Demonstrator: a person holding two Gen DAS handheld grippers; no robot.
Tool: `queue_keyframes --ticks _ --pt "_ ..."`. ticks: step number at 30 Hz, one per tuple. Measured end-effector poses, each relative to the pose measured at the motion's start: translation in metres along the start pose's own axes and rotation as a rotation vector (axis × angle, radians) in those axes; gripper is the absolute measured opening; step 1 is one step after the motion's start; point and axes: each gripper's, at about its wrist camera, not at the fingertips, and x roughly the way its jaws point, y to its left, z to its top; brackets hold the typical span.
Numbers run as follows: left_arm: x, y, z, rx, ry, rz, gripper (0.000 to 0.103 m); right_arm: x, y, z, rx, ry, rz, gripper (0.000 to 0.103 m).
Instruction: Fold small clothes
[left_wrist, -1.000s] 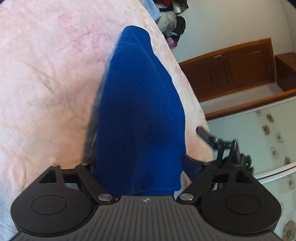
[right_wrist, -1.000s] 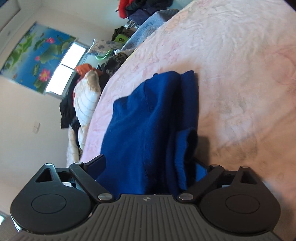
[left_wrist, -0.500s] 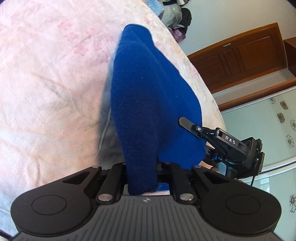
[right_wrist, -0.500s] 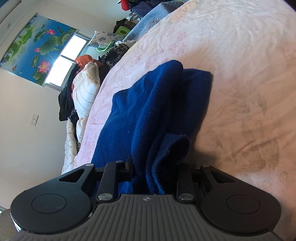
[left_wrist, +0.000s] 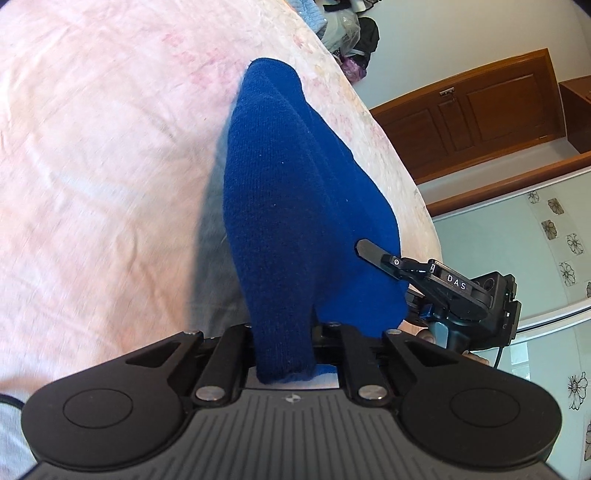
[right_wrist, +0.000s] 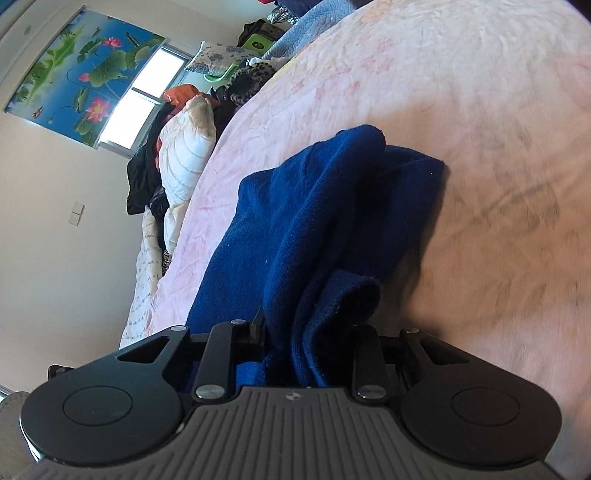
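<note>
Both the left gripper (left_wrist: 284, 354) and right gripper (right_wrist: 303, 354) have jaws clamped on the blue garment (left_wrist: 295, 206) over the bed (left_wrist: 92, 147)

We cannot see either gripper's fingertips: the blue garment (left_wrist: 295, 206) bunches over them. Its near end drops behind each gripper body. The bed (right_wrist: 480, 110) sheet blurs toward the right edge of the right wrist view.
</note>
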Motion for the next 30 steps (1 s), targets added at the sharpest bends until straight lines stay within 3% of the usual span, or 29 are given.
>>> queue_keyframes --ticks 30 --pt "0.008 -0.011 -0.006 0.109 0.005 0.070 0.011 -0.018 0.019 -0.067 -0.016 0.011 -0.033 0.029"
